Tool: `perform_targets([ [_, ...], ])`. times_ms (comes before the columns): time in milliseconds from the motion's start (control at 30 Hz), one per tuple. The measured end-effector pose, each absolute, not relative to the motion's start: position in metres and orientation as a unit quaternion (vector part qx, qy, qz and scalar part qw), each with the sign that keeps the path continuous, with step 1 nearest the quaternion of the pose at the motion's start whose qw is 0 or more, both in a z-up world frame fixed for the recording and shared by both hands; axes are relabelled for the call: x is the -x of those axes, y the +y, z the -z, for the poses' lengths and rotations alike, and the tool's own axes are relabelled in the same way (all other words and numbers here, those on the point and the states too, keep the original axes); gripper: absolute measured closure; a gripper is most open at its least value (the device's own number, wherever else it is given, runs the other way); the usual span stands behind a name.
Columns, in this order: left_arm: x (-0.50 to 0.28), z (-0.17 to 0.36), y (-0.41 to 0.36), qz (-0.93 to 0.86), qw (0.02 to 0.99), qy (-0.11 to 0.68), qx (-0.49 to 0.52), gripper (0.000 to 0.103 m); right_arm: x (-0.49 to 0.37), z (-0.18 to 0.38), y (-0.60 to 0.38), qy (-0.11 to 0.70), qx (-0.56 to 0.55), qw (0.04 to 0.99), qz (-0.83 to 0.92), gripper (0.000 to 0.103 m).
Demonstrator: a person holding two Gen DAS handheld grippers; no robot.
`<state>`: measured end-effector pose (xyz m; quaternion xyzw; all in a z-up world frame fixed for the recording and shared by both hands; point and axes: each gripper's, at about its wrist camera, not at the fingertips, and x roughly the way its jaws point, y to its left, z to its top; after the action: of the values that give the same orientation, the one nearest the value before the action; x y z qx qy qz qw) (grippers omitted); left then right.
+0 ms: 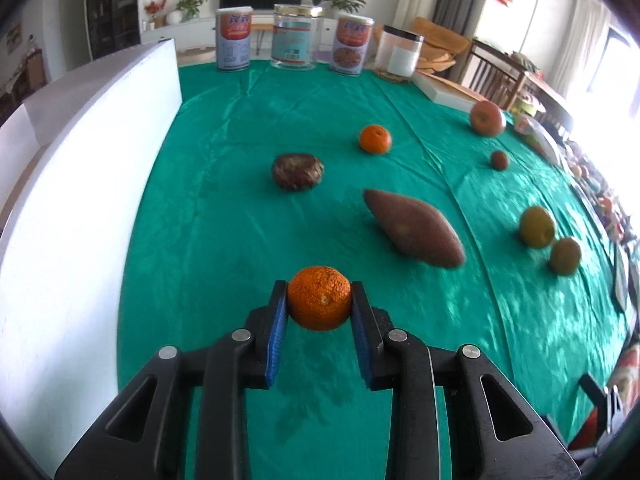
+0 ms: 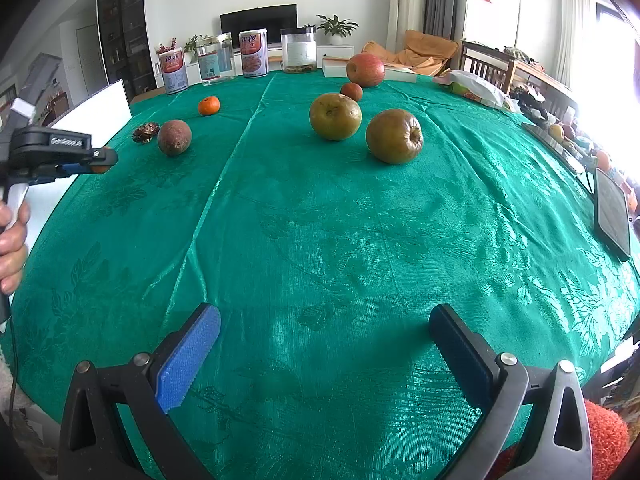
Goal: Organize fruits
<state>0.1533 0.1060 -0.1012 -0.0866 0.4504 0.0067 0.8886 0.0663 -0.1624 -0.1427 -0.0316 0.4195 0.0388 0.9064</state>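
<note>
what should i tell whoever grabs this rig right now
Left tool: shut on a mandarin, near the green tablecloth's front.
Right tool: open, holding nothing.
On the cloth: second mandarin, sweet potato, dark brown lump, red apple, two brownish pears, small reddish fruit.
Done: one mandarin gripped.
Left: place it, sort the rest.

Tangerine point(image 1: 319, 298) between left hand-held gripper point(image 1: 319, 300) pads, above desk point(image 1: 240, 120); sweet potato point(image 1: 414, 227) beyond, jars point(image 1: 294, 36) along far edge
</note>
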Motion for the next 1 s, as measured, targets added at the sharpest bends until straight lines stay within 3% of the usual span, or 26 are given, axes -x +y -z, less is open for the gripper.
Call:
perform_targets([
  [300,-0.098,0.115,0.081,0.017,0.884,0.465,0.041,0.07,-0.064,0.144,-0.162,0.416,0.032,0.908,-0.04,0.0],
  [400,-0.095,0.12,0.08,0.005,0.888,0.459,0.038,0.048,-0.064,0.144,-0.162,0.416,0.033,0.908,-0.04,0.0],
  [433,-0.094,0.122,0.079,-0.003,0.887,0.46,0.033,0.03,-0.064,0.144,-0.162,0.416,0.033,0.908,-0.04,0.0],
  [567,-0.09,0.129,0.075,-0.019,0.893,0.45,0.007,0.014,-0.064,0.144,-0.162,0.416,0.033,0.908,-0.04,0.0],
  [1000,-0.096,0.132,0.079,-0.013,0.888,0.46,0.012,0.001,-0.064,0.144,-0.162,0.416,0.033,0.908,-0.04,0.0],
])
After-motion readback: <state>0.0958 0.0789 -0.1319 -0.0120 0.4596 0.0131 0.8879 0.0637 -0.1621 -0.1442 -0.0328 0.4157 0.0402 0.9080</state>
